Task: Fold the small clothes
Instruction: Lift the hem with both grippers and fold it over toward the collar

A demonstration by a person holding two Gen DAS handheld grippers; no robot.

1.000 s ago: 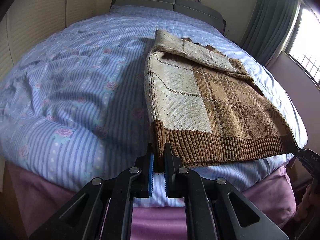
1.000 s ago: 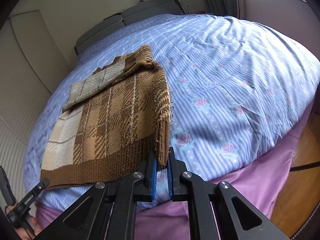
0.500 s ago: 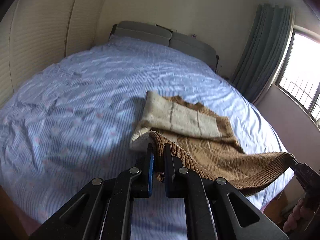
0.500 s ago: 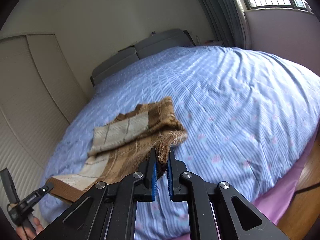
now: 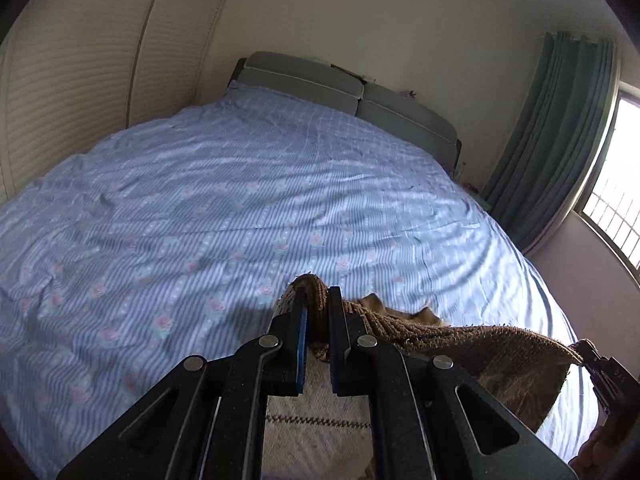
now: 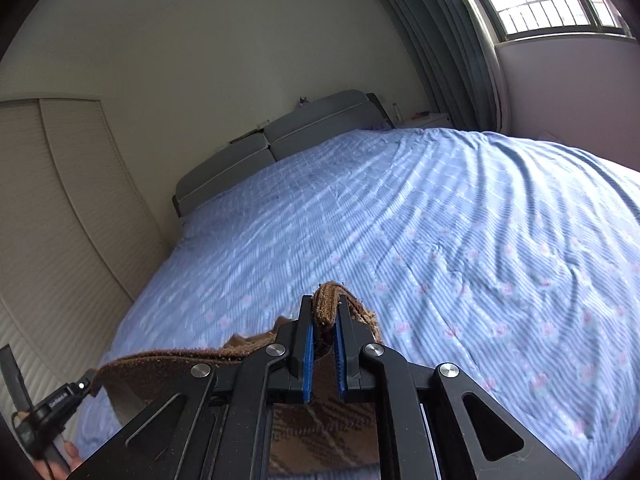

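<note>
A soft, thick brown knitted sweater (image 5: 460, 340) was held raised above the blue striped bed (image 5: 240, 208), its ribbed hem clamped at each corner by the left gripper (image 5: 316, 312) and right gripper (image 6: 323, 312), sagging limply between.

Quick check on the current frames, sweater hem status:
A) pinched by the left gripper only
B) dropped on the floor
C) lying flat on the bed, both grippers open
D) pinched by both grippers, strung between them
D: the left gripper and the right gripper each have brown ribbed knit clamped between their fingers, and the sweater spans from one to the other above the bed.
</note>
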